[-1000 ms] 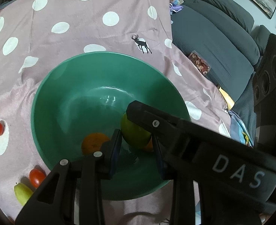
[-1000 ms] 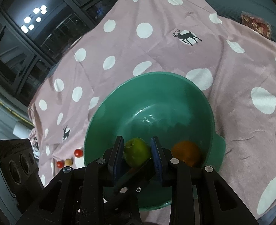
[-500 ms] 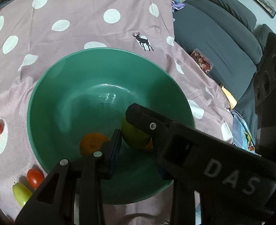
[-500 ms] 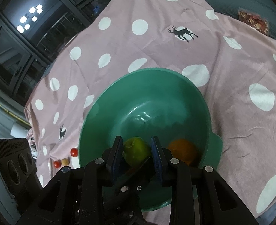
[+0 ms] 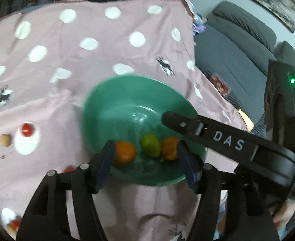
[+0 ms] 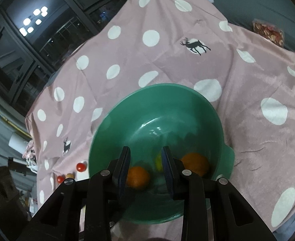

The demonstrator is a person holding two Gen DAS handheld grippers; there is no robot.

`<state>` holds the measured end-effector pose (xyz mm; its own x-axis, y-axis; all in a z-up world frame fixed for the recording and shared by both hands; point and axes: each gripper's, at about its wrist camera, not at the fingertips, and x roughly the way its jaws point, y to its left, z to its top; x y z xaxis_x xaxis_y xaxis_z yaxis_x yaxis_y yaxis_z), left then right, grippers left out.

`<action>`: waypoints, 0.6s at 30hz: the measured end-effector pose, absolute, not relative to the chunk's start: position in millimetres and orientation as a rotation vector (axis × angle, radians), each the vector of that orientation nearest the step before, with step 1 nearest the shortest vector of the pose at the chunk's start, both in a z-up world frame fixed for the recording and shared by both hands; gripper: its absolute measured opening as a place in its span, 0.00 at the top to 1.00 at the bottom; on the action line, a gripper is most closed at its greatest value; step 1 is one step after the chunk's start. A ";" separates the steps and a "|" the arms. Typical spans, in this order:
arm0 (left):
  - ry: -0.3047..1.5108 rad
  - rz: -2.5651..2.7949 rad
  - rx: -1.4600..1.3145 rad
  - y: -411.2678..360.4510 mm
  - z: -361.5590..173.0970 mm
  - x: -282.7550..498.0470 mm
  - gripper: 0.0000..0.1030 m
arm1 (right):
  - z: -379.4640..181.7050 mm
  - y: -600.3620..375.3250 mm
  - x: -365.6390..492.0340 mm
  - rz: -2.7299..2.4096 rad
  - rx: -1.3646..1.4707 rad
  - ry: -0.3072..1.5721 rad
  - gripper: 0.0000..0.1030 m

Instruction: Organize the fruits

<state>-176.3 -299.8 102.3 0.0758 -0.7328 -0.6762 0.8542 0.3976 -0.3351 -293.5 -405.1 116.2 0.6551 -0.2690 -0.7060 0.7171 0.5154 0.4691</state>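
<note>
A green bowl (image 5: 111, 108) (image 6: 127, 116) sits on the pink polka-dot cloth. Inside lie a green apple (image 5: 150, 145) (image 6: 159, 161) and two oranges (image 5: 124, 153) (image 6: 137, 177), the second orange (image 5: 169, 148) (image 6: 195, 163) beside them. My left gripper (image 5: 144, 160) is open and empty, pulled back over the bowl's near rim. My right gripper (image 6: 146, 169) is open over the bowl, the apple lying loose below it; its black arm (image 5: 227, 140) crosses the left wrist view.
Cherry tomatoes (image 5: 28, 129) (image 6: 81, 167) and a small tan fruit (image 5: 5, 140) (image 6: 69, 175) lie on the cloth left of the bowl. More small fruit (image 5: 14, 224) lies at the near left. A grey sofa (image 5: 237, 50) stands to the right.
My right gripper opened and let the green apple drop into the bowl. My left gripper opened wide and pulled back from the bowl.
</note>
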 end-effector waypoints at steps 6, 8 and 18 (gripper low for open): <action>0.856 -1.065 0.122 -248.3 115.5 -157.6 0.22 | 130.6 -388.6 -284.4 -0.574 0.786 0.589 0.64; 0.855 -1.020 0.118 -233.6 115.3 -150.4 0.22 | 134.7 -381.5 -279.1 -0.530 0.777 0.583 0.64; 0.916 -0.779 0.063 -149.4 93.0 -98.8 0.19 | 137.1 -329.2 -218.1 -0.311 0.691 0.695 0.58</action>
<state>-98.8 -149.4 93.0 0.3600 -0.5784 -0.7320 0.6298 0.7295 -0.2667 -218.1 -329.2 137.1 0.7347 -0.0393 -0.6773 0.4790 0.7370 0.4768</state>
